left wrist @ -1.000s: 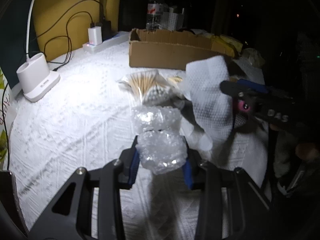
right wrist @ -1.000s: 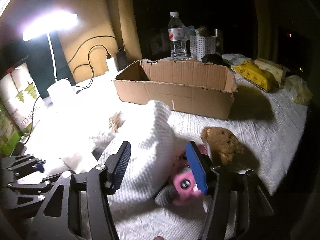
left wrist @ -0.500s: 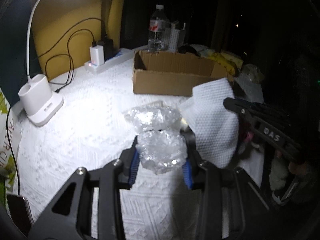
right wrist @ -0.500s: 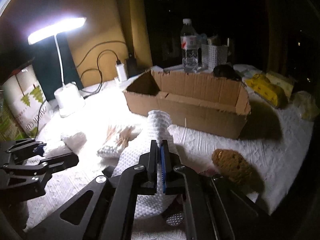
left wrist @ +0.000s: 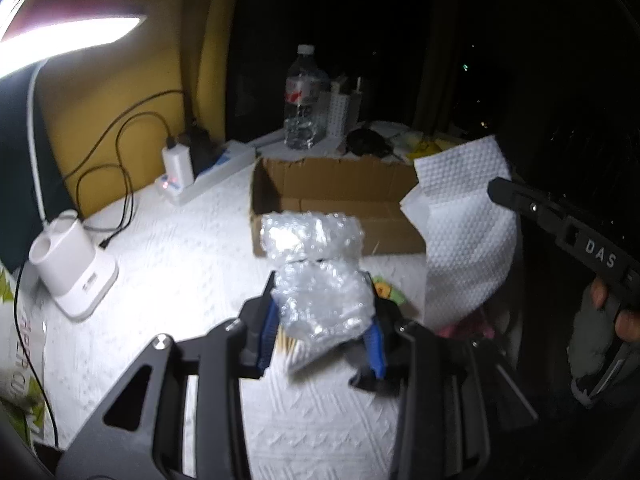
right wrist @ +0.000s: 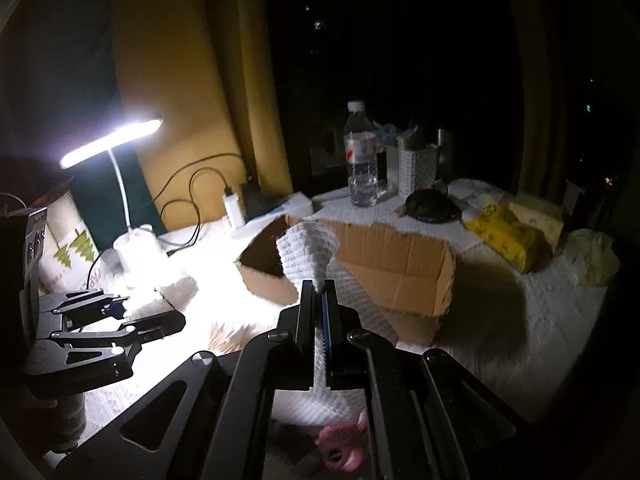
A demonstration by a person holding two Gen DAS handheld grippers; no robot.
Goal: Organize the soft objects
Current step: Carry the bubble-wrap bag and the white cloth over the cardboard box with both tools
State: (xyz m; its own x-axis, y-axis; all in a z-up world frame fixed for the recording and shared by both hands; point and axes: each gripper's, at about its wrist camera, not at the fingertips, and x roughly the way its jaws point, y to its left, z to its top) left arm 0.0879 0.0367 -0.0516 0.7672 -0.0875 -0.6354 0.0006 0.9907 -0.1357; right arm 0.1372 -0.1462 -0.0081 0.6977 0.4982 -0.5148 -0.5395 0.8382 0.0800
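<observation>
Left hand-held gripper (left wrist: 322,322) is gripping bubble wrap (left wrist: 316,268) near the box (left wrist: 332,204); right hand-held gripper (right wrist: 319,312), marked "DAS", is pinching the towel (right wrist: 306,252).

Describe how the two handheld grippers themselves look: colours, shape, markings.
Both the left gripper and the right gripper are matte black, with angular cut-out linkage arms, silver screw heads and blue finger pads. The right one's side shows white "DAS" lettering.
</observation>
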